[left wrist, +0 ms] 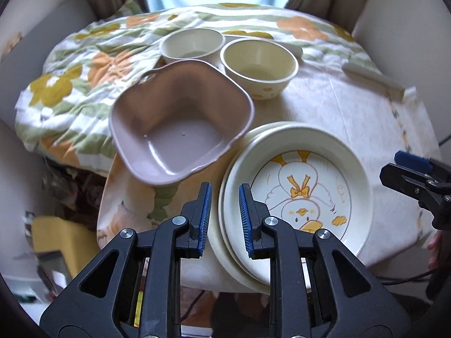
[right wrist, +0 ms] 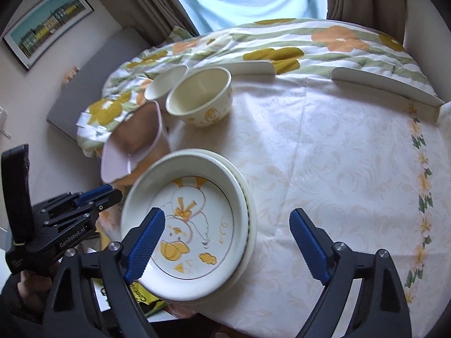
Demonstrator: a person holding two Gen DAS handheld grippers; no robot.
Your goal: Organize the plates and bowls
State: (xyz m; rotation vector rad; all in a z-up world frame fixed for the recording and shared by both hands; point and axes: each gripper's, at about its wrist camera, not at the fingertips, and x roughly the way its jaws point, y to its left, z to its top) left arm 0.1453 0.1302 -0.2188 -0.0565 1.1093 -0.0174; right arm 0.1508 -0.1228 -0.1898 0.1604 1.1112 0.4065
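A cream plate with a duck drawing [left wrist: 298, 194] [right wrist: 191, 219] lies on top of another cream plate at the table's near edge. A mauve square bowl [left wrist: 180, 124] [right wrist: 135, 146] sits tilted behind it. Two cream round bowls [left wrist: 259, 67] [left wrist: 191, 43] stand further back, also in the right wrist view [right wrist: 200, 98] [right wrist: 166, 84]. My left gripper [left wrist: 225, 219] is open with a narrow gap, its fingers astride the left rim of the plates. My right gripper [right wrist: 225, 250] is wide open and empty, above the plate's right part; it also shows in the left wrist view [left wrist: 417, 174].
A round table [right wrist: 338, 169] carries a cream patterned cloth; a floral quilt [right wrist: 282, 45] bunches across its back and left. Two white curved strips [right wrist: 386, 84] [right wrist: 248, 67] lie at the back. Curtains and a window are behind. The table edge runs close under the plates.
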